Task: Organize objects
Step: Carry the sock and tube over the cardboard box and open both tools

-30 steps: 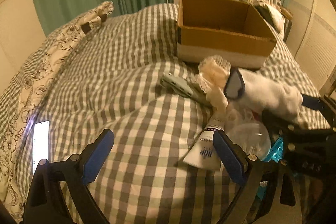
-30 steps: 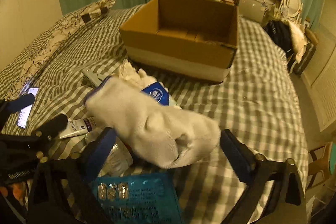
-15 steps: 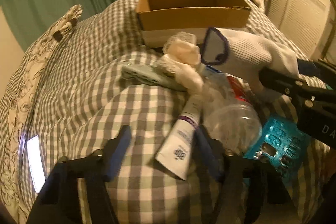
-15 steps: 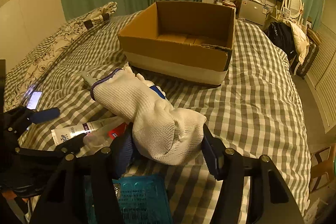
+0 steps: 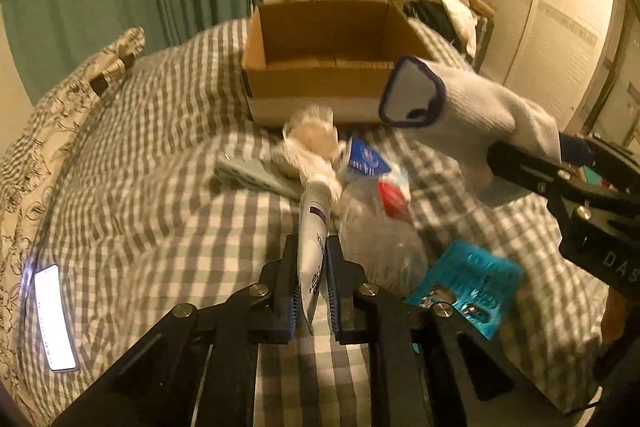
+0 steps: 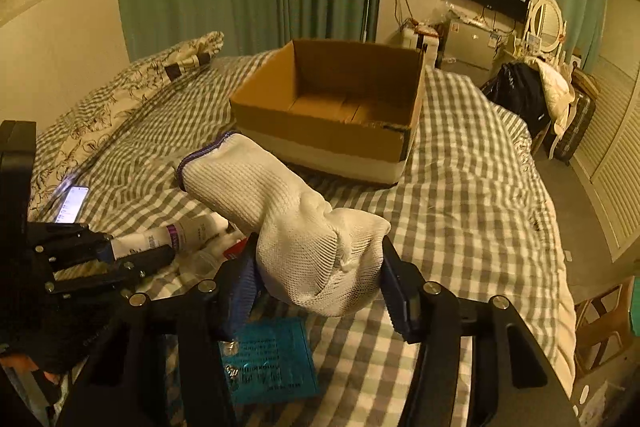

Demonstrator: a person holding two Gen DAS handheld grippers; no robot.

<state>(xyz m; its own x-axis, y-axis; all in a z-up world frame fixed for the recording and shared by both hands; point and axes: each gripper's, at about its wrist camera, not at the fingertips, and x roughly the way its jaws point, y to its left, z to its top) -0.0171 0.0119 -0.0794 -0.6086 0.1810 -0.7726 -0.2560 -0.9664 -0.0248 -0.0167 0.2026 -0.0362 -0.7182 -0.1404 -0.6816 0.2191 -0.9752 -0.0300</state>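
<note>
The right gripper [image 6: 320, 279] is clenching a limp, light glove [image 6: 288, 215] at its bunched end—left gripper [image 5: 312, 291] pinching the soft tube [image 5: 314, 227], box [image 6: 332, 131] at twelve o'clock.

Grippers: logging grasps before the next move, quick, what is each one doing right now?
Left gripper: closed on the white tube.
Right gripper: closed on the white glove, held above the bed.

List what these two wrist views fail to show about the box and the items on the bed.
- Cardboard box floor: its near wall hides part in both views.
- White tube label: blurred in the left view, too small in the right.
- Teal packet print: unreadable, partly behind the right gripper.
- Phone screen: overexposed.
</note>
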